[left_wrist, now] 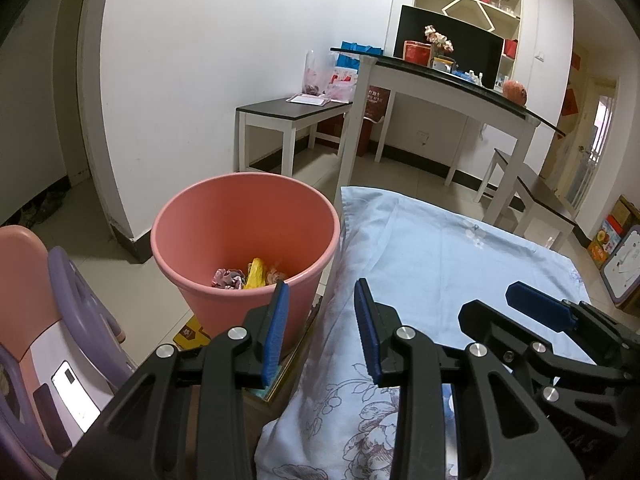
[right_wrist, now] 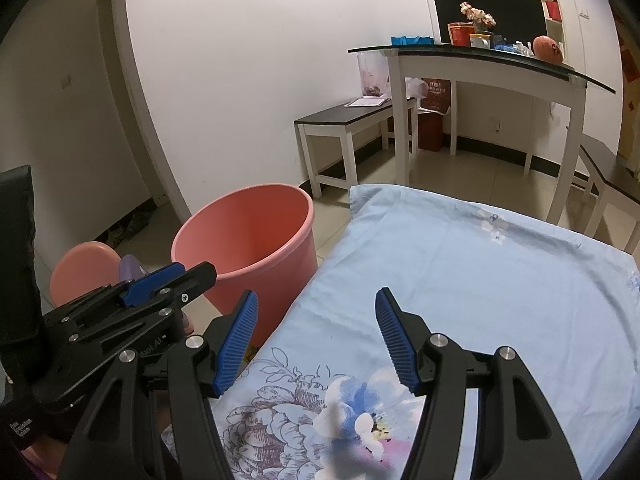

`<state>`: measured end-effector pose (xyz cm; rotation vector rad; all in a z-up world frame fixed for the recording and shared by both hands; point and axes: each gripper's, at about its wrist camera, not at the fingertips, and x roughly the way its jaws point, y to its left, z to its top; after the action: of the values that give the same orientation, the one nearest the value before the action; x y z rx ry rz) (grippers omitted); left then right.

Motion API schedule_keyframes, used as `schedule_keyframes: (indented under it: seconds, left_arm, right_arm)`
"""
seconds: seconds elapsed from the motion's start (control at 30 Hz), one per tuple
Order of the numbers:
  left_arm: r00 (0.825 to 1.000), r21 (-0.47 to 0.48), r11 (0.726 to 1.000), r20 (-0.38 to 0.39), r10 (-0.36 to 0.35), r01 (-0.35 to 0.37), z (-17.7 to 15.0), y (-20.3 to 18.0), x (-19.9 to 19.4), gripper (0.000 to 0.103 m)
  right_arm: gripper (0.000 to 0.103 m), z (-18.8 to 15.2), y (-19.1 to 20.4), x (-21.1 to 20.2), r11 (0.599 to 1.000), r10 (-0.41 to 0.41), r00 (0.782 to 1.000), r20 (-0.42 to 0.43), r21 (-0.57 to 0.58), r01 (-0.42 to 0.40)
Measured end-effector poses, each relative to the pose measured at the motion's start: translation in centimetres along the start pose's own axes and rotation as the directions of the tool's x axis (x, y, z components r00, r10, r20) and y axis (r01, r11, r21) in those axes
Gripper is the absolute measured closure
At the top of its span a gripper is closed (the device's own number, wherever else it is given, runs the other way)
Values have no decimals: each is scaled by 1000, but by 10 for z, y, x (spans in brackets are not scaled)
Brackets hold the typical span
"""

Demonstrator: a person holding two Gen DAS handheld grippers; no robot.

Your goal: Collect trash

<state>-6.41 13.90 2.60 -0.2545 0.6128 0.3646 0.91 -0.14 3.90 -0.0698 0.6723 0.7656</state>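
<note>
Left wrist view: left gripper (left_wrist: 320, 320) fingers apart and empty, parked over the gap between pink bin (left_wrist: 188, 224) and the cloth-covered table (left_wrist: 460, 248), presumably idle after a drop; one bin, roughly three scraps of trash (left_wrist: 250, 277) at its bottom (pink crumple, yellow wrapper, a third harder to make out), none visible on the cloth. Right wrist view: right gripper (right_wrist: 316, 332) fingers wide, nothing between, hovering above the floral cloth beside the same bin, left gripper alongside; bin contents hidden from here, so likely near done.

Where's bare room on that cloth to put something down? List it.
The blue floral cloth is bare from both grippers' fingers to its far edge by the white table. Crowded: the pink bin, holding wrappers, at its left edge.
</note>
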Motion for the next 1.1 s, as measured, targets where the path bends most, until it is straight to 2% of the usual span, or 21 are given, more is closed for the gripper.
schedule_keyframes:
  seconds: [1.1]
  left_arm:
    - [1000, -3, 1000, 1, 5, -5, -9, 4, 0, 69]
  right_arm:
    - [43, 3, 1, -15, 1000, -12, 998, 57, -3, 12]
